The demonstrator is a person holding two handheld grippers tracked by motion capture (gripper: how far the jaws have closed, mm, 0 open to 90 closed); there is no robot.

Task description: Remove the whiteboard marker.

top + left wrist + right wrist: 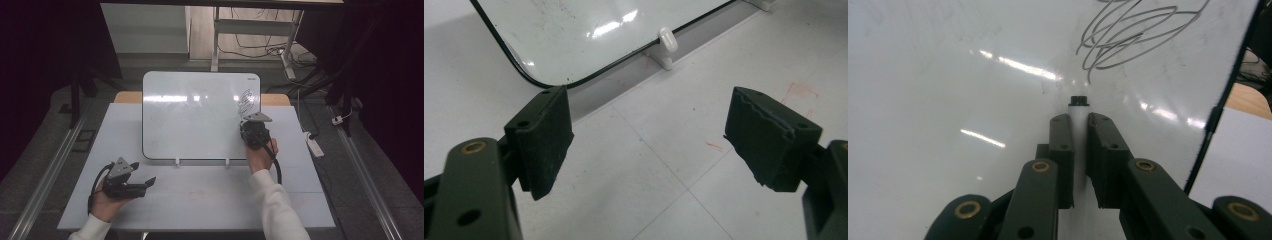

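Note:
A whiteboard (195,112) stands tilted on the white table (200,200), held by small white clips (667,44). Grey scribbles (245,100) mark its upper right part, seen close in the right gripper view as scribbles (1128,35). My right gripper (248,125) is raised at the board's right side, below the scribbles. It is shut on a white marker (1079,120) whose black tip almost meets the board surface (948,75). My left gripper (150,182) rests low at the table's front left, open with nothing between its pads (544,140). The board's bottom corner (574,40) lies ahead of it.
Faint red marks (799,90) stain the table in front of the board. Past the table's right edge a white power strip (315,145) lies on the floor. A desk frame with cables (260,45) stands behind the table.

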